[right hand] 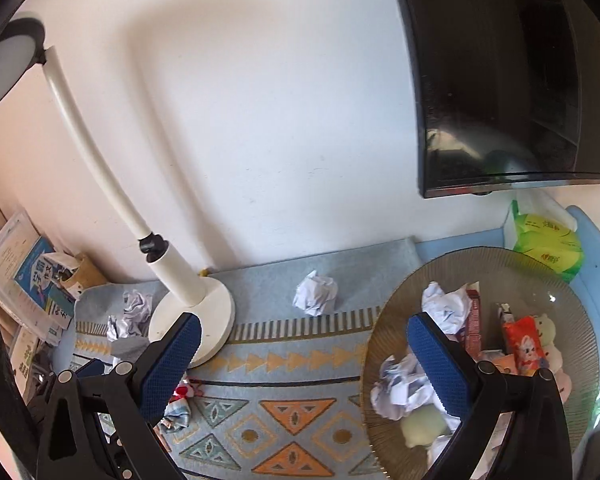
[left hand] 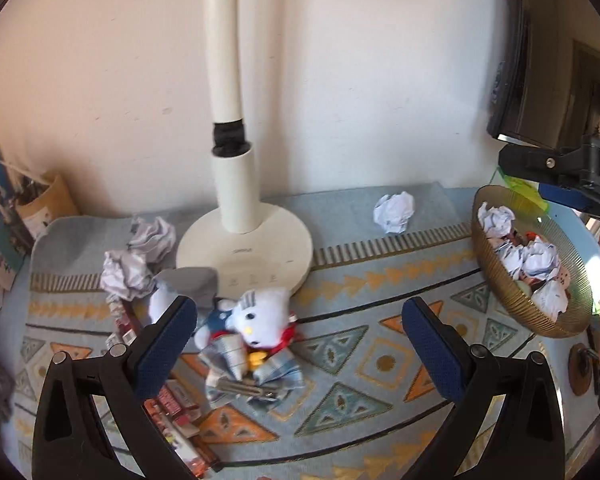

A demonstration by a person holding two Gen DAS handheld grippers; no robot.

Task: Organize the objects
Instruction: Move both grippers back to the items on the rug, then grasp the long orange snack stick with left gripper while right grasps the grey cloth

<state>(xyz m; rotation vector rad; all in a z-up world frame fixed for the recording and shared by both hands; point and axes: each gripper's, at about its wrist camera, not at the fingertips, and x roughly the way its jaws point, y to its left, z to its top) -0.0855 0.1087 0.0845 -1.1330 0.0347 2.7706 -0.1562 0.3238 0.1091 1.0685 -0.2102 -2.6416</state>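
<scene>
Crumpled paper (left hand: pixel 394 212) lies on the patterned mat (left hand: pixel 340 344) below a white wall; both claws gape empty.

I can read almost no text from here. The lamp base (left hand: pixel 245 247) carries a small grey brand word, but it is too small for me to read. The blue book cover (right hand: pixel 40 276) at the left shows large Chinese characters; I cannot make them out surely. The green packet (right hand: pixel 548 245) has red print, also not legible.
</scene>
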